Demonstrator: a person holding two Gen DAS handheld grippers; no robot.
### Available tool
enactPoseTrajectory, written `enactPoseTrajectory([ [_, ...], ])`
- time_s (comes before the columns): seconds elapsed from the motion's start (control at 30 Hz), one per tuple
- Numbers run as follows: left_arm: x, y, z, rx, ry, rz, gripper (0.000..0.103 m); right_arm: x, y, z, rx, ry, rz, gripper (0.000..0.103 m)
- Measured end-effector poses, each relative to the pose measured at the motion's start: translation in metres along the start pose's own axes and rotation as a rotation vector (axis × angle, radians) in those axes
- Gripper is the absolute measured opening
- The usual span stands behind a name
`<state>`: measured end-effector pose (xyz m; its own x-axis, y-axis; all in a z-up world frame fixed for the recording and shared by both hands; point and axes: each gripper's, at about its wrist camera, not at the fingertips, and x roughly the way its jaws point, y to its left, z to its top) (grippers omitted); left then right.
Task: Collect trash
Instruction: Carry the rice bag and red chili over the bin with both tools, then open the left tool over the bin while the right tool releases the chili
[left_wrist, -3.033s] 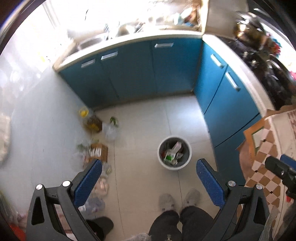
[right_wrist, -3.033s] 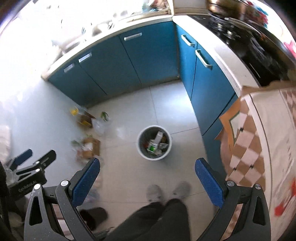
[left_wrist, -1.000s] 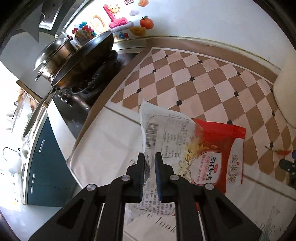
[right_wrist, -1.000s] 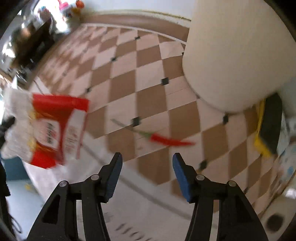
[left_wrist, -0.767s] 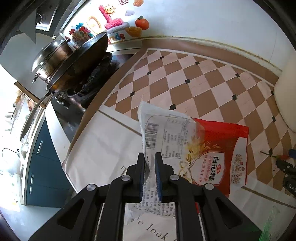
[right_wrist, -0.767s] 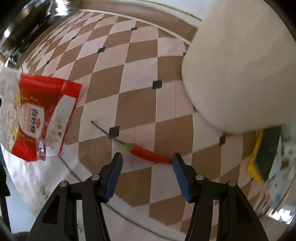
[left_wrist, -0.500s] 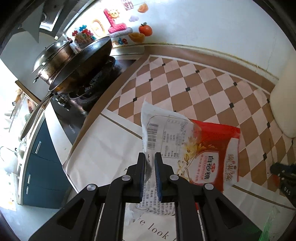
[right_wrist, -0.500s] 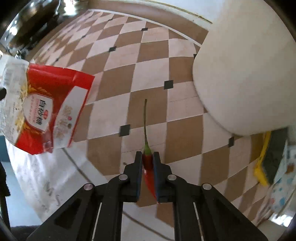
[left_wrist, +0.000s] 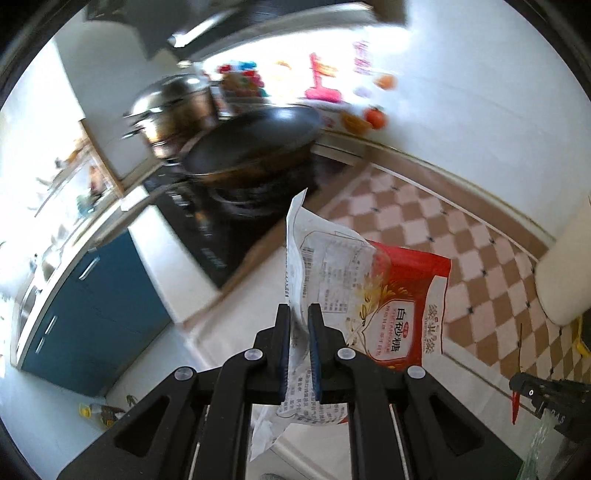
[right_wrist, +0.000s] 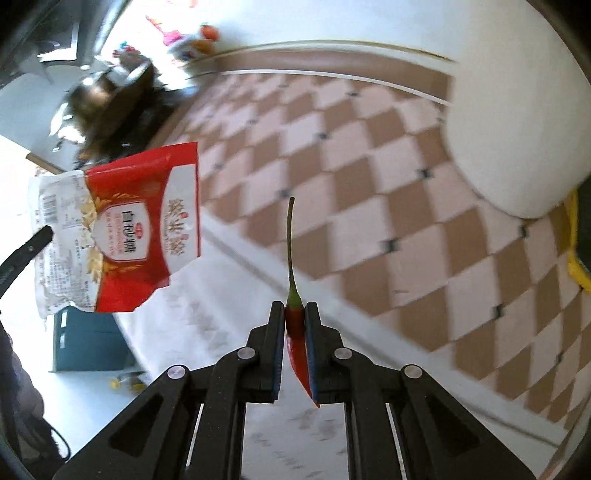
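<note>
My left gripper (left_wrist: 297, 317) is shut on the clear printed edge of a red and white sugar bag (left_wrist: 391, 306) and holds it up in the air above the counter. The bag also shows at the left of the right wrist view (right_wrist: 125, 225). My right gripper (right_wrist: 294, 317) is shut on a red chili pepper (right_wrist: 295, 332), its long green stem pointing forward, lifted above the checkered cloth (right_wrist: 369, 177). The chili and right gripper show at the lower right of the left wrist view (left_wrist: 515, 402).
A black wok (left_wrist: 251, 151) and a steel pot (left_wrist: 173, 107) sit on the stove beside the checkered cloth (left_wrist: 480, 266). A big cream round container (right_wrist: 517, 110) stands at the right, a yellow and black object (right_wrist: 580, 243) beside it. Blue cabinets (left_wrist: 92, 295) stand below.
Both grippers have lifted their loads higher off the counter. The left one has tilted up toward the stove and wall. The right one has pulled back, carrying the chili.
</note>
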<state>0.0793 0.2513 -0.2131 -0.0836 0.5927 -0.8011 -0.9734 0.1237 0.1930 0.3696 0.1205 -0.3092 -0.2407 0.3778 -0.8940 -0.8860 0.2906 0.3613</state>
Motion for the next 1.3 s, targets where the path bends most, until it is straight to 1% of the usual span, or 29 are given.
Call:
enactPoseTrajectory([
  [0.13, -0.018, 0.072, -0.013, -0.084, -0.014, 0.054, 0.007, 0.011, 0.074, 0.000, -0.071, -0.005, 0.060, 0.011],
  [0.17, -0.023, 0.095, -0.019, -0.109, -0.016, 0.071, 0.007, 0.018, 0.092, 0.002, -0.089, -0.003, 0.071, 0.011],
  [0.3, -0.037, 0.183, -0.052, -0.204, -0.002, 0.142, 0.007, 0.034, 0.169, -0.012, -0.168, 0.019, 0.127, 0.011],
  [0.33, -0.040, 0.212, -0.066, -0.234, 0.010, 0.167, 0.007, 0.042, 0.191, -0.018, -0.190, 0.026, 0.139, 0.011],
  [0.43, -0.040, 0.276, -0.100, -0.300, 0.052, 0.228, 0.007, 0.065, 0.264, -0.048, -0.267, 0.066, 0.176, 0.011],
  [0.5, -0.031, 0.324, -0.131, -0.353, 0.102, 0.272, 0.007, 0.081, 0.298, -0.064, -0.301, 0.096, 0.192, 0.011],
  [0.53, -0.024, 0.343, -0.145, -0.373, 0.126, 0.289, 0.007, 0.097, 0.326, -0.079, -0.324, 0.119, 0.200, 0.011],
  [0.6, -0.002, 0.382, -0.177, -0.413, 0.189, 0.329, 0.007, 0.121, 0.359, -0.097, -0.360, 0.153, 0.204, 0.011],
  [0.63, 0.016, 0.402, -0.196, -0.436, 0.229, 0.348, 0.007, 0.143, 0.382, -0.111, -0.386, 0.179, 0.207, 0.011],
  [0.7, 0.052, 0.428, -0.229, -0.460, 0.299, 0.381, 0.007, 0.177, 0.410, -0.131, -0.423, 0.219, 0.200, 0.011],
  [0.77, 0.094, 0.450, -0.266, -0.497, 0.378, 0.390, 0.007, 0.222, 0.434, -0.151, -0.446, 0.276, 0.196, 0.011],
  [0.87, 0.176, 0.471, -0.327, -0.530, 0.495, 0.397, 0.007, 0.299, 0.463, -0.178, -0.484, 0.358, 0.180, 0.011],
  [0.9, 0.204, 0.475, -0.347, -0.537, 0.533, 0.403, 0.007, 0.331, 0.472, -0.188, -0.498, 0.390, 0.174, 0.011],
  [0.93, 0.228, 0.478, -0.364, -0.544, 0.562, 0.408, 0.007, 0.357, 0.477, -0.192, -0.510, 0.405, 0.168, 0.011],
  [1.03, 0.317, 0.487, -0.429, -0.610, 0.650, 0.386, 0.007, 0.456, 0.491, -0.218, -0.558, 0.477, 0.153, 0.011],
  [1.07, 0.339, 0.488, -0.442, -0.625, 0.667, 0.371, 0.007, 0.484, 0.494, -0.223, -0.573, 0.493, 0.150, 0.011],
  [1.1, 0.365, 0.488, -0.460, -0.649, 0.686, 0.353, 0.007, 0.521, 0.496, -0.232, -0.593, 0.515, 0.142, 0.011],
  [1.13, 0.389, 0.488, -0.473, -0.661, 0.703, 0.342, 0.007, 0.546, 0.495, -0.237, -0.603, 0.528, 0.137, 0.011],
  [1.17, 0.418, 0.486, -0.488, -0.677, 0.717, 0.322, 0.007, 0.578, 0.495, -0.246, -0.615, 0.548, 0.134, 0.011],
  [1.2, 0.439, 0.487, -0.497, -0.693, 0.727, 0.305, 0.007, 0.613, 0.493, -0.255, -0.629, 0.567, 0.123, 0.011],
  [1.23, 0.466, 0.485, -0.510, -0.704, 0.743, 0.288, 0.007, 0.637, 0.492, -0.264, -0.642, 0.579, 0.110, 0.011],
  [1.3, 0.498, 0.480, -0.524, -0.712, 0.769, 0.265, 0.007, 0.674, 0.486, -0.276, -0.653, 0.605, 0.102, 0.011],
])
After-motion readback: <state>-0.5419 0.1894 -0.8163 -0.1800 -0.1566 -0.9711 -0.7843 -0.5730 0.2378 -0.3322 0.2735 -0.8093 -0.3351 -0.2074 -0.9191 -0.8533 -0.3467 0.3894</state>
